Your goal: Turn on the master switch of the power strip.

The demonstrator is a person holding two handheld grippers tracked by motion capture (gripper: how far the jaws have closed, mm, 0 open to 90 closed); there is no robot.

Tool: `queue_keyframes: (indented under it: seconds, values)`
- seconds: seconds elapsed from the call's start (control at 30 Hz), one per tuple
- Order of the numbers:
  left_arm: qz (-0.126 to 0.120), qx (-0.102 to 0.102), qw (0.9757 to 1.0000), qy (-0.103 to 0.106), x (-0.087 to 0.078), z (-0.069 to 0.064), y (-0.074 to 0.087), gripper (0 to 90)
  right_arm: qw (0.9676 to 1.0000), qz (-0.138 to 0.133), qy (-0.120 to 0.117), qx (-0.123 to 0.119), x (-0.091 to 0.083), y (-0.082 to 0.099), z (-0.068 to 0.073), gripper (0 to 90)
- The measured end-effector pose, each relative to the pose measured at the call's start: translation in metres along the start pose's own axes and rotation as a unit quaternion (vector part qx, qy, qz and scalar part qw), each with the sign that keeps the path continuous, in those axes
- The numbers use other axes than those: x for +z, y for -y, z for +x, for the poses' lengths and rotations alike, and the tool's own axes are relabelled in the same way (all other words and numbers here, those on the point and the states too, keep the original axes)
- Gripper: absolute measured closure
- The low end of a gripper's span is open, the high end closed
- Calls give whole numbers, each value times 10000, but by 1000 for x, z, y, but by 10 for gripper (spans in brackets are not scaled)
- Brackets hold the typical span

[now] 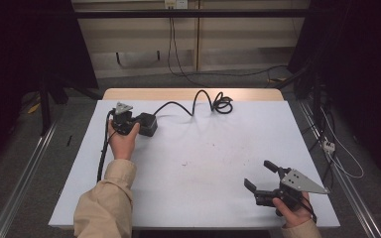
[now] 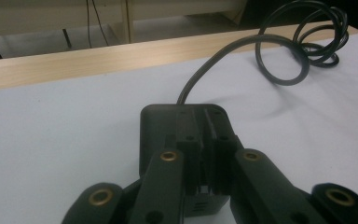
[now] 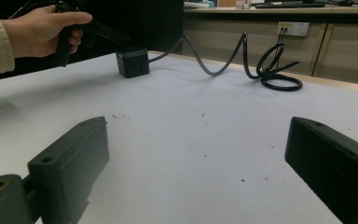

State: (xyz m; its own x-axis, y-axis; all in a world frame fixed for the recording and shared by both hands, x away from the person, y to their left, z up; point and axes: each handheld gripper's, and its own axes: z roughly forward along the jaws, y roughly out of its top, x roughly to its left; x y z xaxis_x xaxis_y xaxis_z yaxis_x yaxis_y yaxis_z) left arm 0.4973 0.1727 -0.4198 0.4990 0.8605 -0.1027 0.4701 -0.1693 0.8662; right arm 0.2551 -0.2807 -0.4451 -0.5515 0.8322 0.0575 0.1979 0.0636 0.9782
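Note:
A black cube-shaped power block [image 1: 149, 125] sits at the back left of the white table top [image 1: 203, 163], and its thick black cable [image 1: 198, 96] runs to a coil [image 1: 223, 104] near the back edge. My left gripper [image 1: 139, 121] is held level by a hand, its jaws close together with only a thin slit, lying over the top of the block [image 2: 158, 126] with nothing between them. In the right gripper view the block [image 3: 133, 61] stands just under the left gripper [image 3: 121, 36]. My right gripper [image 1: 258, 173] stands open and empty at the front right, pointing left across the table.
A bare wooden strip [image 1: 193, 93] runs along the table's back edge. Loose cables lie on the floor behind and to the right [image 1: 345, 163]. Metal rails [image 1: 25, 168] flank the table. Wall sockets [image 3: 293, 29] sit on the far wall. Small specks [image 3: 119, 115] dot the sheet.

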Motion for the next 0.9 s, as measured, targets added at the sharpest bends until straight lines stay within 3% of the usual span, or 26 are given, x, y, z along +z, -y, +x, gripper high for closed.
queue_keyframes:
  seconds: [0.1, 0.2, 0.5, 0.53, 0.63, 0.8, 0.9]
  values:
    - [2, -92, 9999, 47, -3, 0, 0, 786, 10000, -3, -4, -2, 0, 0, 0, 57]
    - [11, -5, 9999, 141, -7, -3, -2, 720, 10000, -2, -11, -11, 1, -1, 1, 57]
    - [25, 41, 9981, 614, -24, -12, -6, 487, 10000, 17, -53, -44, 4, -1, 2, 57]
    - [-62, 5, 9978, 662, -26, -13, -5, 465, 10000, 12, -50, -37, 4, -1, 2, 56]
    - [-189, -225, 9964, 801, -32, -15, 0, 422, 10000, 15, -38, -12, 4, -1, 1, 57]
    - [-26, -199, 9956, 920, -39, -16, 13, 353, 10000, 24, -38, -35, 5, 0, 1, 57]
    - [-96, -187, 9944, 1039, -45, -18, 20, 323, 10000, 43, -41, -29, 5, 0, 1, 57]
